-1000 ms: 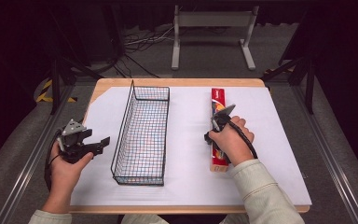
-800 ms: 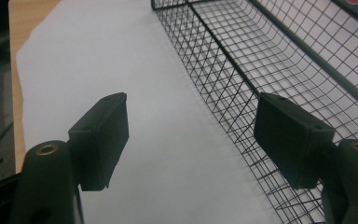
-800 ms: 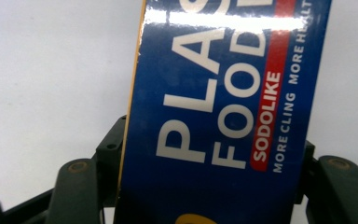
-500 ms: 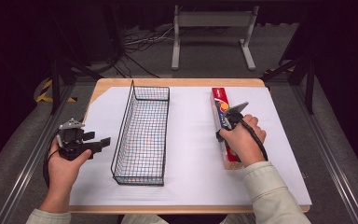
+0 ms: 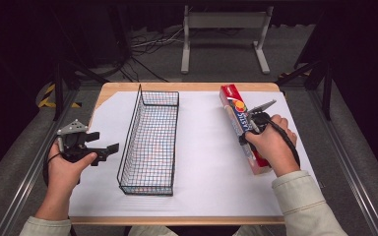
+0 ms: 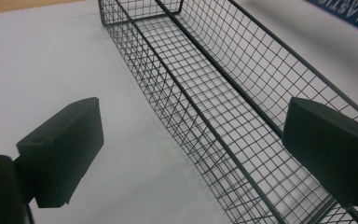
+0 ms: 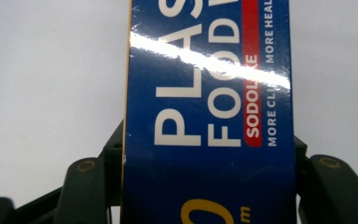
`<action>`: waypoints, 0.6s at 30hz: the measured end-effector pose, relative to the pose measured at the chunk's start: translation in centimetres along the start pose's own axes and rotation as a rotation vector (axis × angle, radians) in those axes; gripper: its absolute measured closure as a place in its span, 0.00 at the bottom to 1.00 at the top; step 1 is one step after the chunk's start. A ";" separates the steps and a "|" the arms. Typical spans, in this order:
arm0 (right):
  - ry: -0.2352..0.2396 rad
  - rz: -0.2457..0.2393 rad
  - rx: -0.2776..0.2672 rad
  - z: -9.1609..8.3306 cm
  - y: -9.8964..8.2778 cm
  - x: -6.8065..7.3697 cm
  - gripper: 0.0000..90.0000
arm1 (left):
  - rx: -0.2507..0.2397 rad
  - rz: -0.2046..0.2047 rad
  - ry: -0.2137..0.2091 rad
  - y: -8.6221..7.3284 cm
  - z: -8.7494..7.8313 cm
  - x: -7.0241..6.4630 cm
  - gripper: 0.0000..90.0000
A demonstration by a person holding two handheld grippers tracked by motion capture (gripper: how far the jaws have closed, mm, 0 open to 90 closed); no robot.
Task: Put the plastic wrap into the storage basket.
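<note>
Left gripper (image 5: 109, 149): jaws have just been opening and now stand wide apart, nothing between the pads. It sits in the person's left hand (image 5: 69, 164) just off the white sheet (image 5: 202, 167), aimed at the wire basket (image 5: 150, 142). In the left gripper view the basket's near long wall runs straight ahead between the two jaws, not touching either pad.

Wire basket: black mesh, long and narrow, standing upright on the sheet just ahead of the left gripper and well apart from the right one. Nothing in it, bare sheet visible through the floor mesh.

Right gripper (image 5: 256, 120): clamped on the plastic wrap box (image 5: 238, 123), held by the right hand (image 5: 270, 145). Right gripper view has the box's blue printed face (image 7: 205, 116) running up from between the jaws, which hug its two long sides. In the high view the box extends both ahead of and behind the gripper, red end farthest from the hand. Can't tell whether the box is touching the sheet.
</note>
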State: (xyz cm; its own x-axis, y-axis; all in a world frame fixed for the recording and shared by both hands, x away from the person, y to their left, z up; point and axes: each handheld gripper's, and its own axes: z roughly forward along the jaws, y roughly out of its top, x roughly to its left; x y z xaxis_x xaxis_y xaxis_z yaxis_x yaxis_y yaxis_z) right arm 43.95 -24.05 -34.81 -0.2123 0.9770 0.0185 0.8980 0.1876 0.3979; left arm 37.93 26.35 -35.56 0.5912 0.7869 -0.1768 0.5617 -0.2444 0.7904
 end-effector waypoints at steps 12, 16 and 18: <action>0.058 -0.165 -0.021 -4.5 0.7 0.2 0.46 | 0.017 0.130 -0.030 1.9 -0.3 -1.6 0.12; 0.056 -0.268 -0.029 -5.8 0.9 0.6 0.46 | 0.009 0.167 -0.063 2.7 -0.7 -2.2 0.12; 0.063 -0.317 -0.027 -6.5 0.9 0.9 0.45 | 0.009 0.167 -0.076 3.2 -0.9 -2.6 0.11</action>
State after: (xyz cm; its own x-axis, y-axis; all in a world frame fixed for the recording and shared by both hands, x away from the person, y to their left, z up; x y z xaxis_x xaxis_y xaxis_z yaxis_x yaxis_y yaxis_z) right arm 42.10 -23.66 -28.50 -0.5036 0.8622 -0.0539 0.7733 0.4777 0.4168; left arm 37.72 24.05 -32.04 0.7184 0.6901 -0.0874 0.4567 -0.3732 0.8076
